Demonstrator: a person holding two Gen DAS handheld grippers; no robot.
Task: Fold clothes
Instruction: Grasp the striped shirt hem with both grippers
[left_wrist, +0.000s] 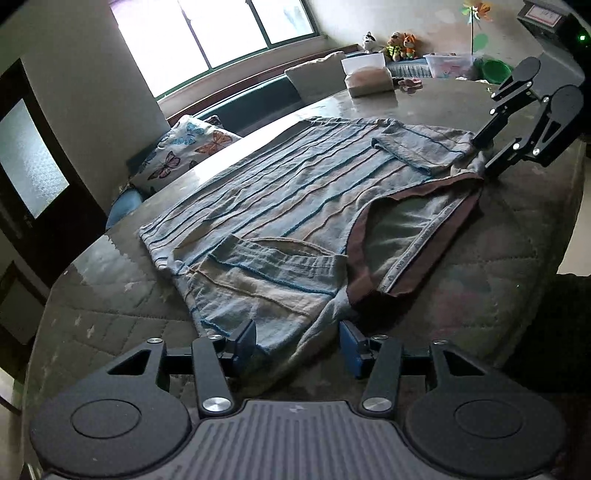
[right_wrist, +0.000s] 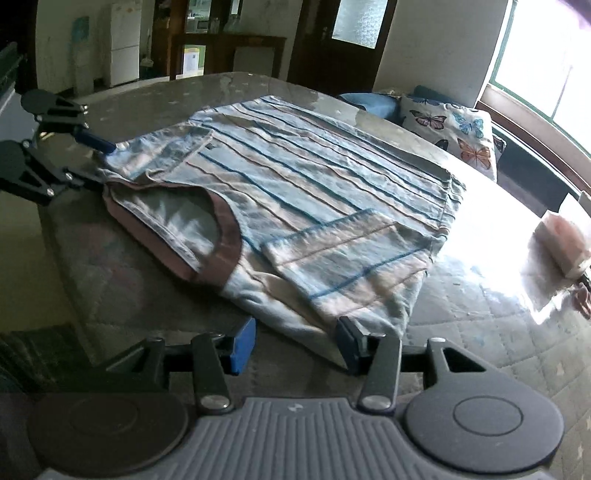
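A quilted table (left_wrist: 517, 236) carries a striped T-shirt (left_wrist: 280, 192) spread flat across its middle, both sleeves folded inward, brown collar toward the near edge. The left gripper (left_wrist: 297, 341) and right gripper (right_wrist: 295, 341) each stand wide apart astride a shoulder corner.

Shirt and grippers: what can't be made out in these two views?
- Shirt neck tape print: left view, too small.
- Shirt near edge: both views, hidden behind the gripper bodies.
- Box: right view, washed out by window glare.
- Right gripper fingers' hold: left view, shirt folds cover them.
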